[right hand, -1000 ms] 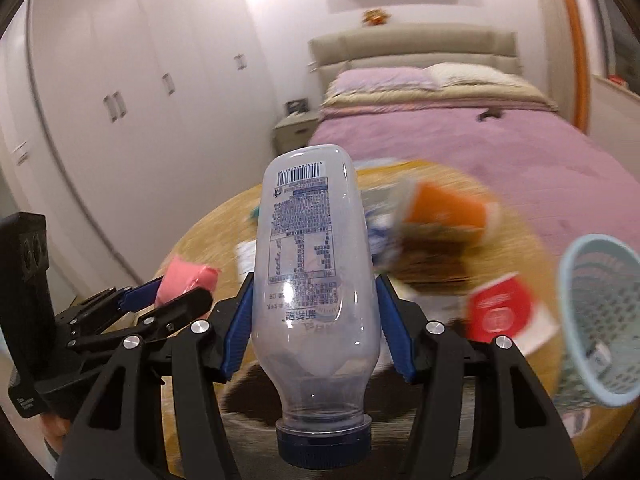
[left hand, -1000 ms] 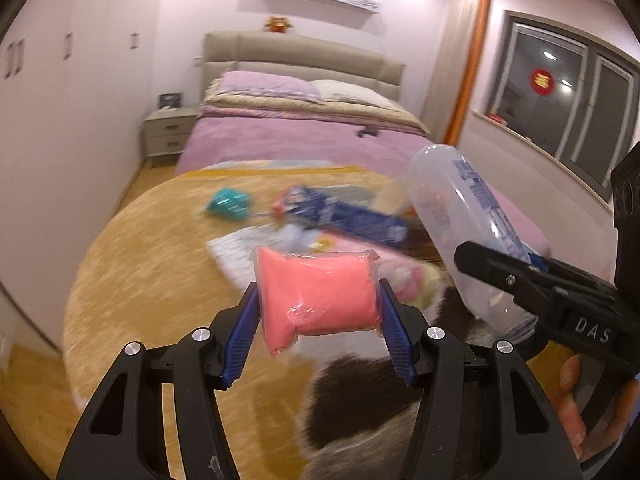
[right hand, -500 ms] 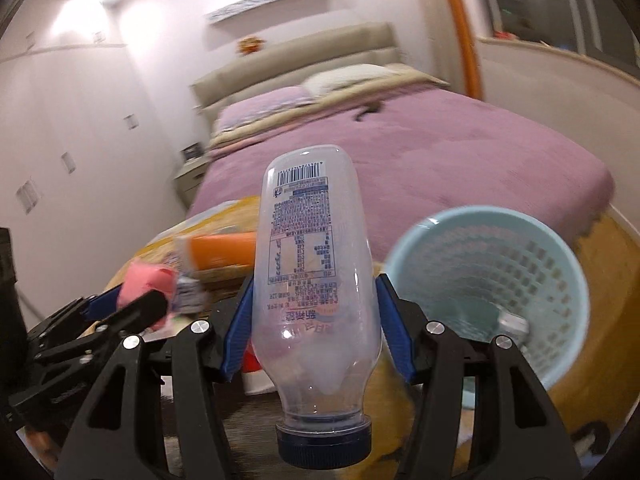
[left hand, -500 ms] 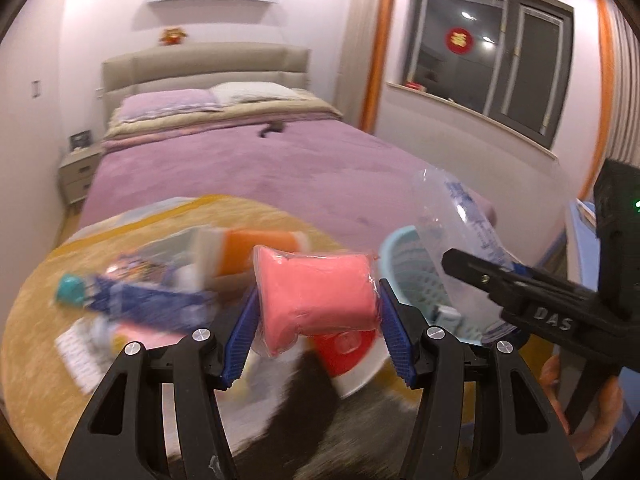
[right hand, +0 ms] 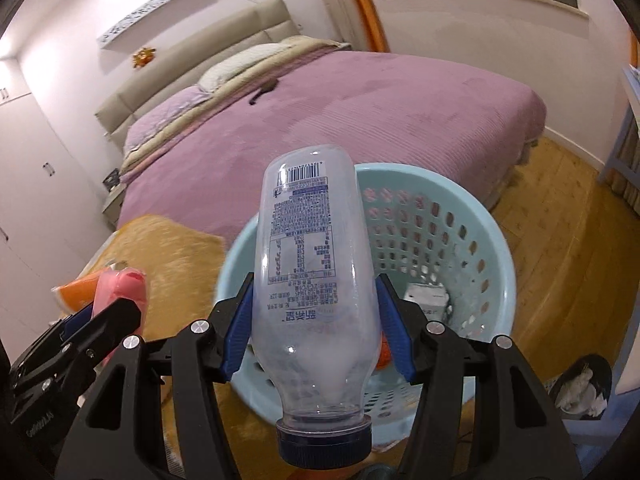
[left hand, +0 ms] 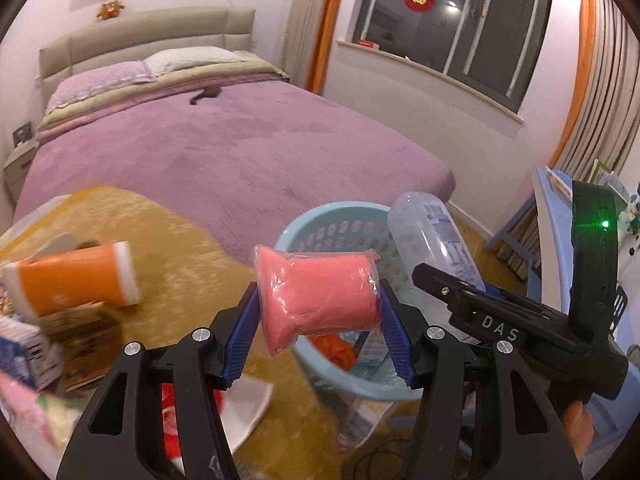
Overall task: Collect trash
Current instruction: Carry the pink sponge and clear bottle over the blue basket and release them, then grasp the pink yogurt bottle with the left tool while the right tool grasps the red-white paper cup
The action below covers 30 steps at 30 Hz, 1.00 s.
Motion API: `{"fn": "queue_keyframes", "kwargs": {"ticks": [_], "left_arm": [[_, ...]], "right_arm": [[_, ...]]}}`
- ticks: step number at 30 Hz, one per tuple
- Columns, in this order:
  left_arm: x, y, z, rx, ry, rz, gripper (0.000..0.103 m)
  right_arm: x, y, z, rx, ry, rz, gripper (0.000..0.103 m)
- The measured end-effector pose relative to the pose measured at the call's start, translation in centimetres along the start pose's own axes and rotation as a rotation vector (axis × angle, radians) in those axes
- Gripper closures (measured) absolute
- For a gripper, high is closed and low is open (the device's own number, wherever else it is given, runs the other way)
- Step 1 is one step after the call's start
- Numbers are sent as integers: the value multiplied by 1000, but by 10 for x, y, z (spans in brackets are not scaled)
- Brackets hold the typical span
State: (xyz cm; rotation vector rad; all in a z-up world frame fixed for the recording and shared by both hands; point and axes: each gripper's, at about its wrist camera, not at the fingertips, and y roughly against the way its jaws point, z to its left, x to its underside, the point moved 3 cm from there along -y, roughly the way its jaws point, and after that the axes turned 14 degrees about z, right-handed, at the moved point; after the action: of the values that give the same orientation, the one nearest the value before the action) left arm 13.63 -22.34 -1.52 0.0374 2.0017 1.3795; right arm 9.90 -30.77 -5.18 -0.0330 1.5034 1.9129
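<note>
Right wrist view: my right tool point(right hand: 314, 320) grips the clear bottle point(right hand: 310, 264) cap-down over the blue basket point(right hand: 496, 240), near its near rim. My left tool point(left hand: 320, 320) clamps the pink packet point(left hand: 316, 292) before the basket's near rim; I'd carry both past the rim before releasing.

Pink packet point(left hand: 318, 294), clear bottle point(right hand: 310, 280), pale-blue perforated basket point(right hand: 492, 240), purple bedspread point(left hand: 224, 152)
</note>
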Motion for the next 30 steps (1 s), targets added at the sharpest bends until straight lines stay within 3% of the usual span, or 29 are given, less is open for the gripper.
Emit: {"fn": "queue_keyframes", "kwargs": {"ticks": [7, 11, 17, 23, 30], "left_arm": [[-6, -25, -11, -14, -18, 33, 46], [-6, -21, -16, -11, -26, 8, 22], [2, 4, -13, -15, -37, -43, 18], [21, 43, -2, -32, -11, -110, 18], [46, 99, 33, -102, 73, -193, 18]], "right_arm": [[-10, -11, -18, 15, -42, 28, 48], [-15, -17, -28, -7, -69, 43, 43], [-11, -9, -29, -30, -59, 21, 41], [1, 12, 5, -73, 30, -22, 41], [18, 34, 60, -131, 166, -68, 41]]}}
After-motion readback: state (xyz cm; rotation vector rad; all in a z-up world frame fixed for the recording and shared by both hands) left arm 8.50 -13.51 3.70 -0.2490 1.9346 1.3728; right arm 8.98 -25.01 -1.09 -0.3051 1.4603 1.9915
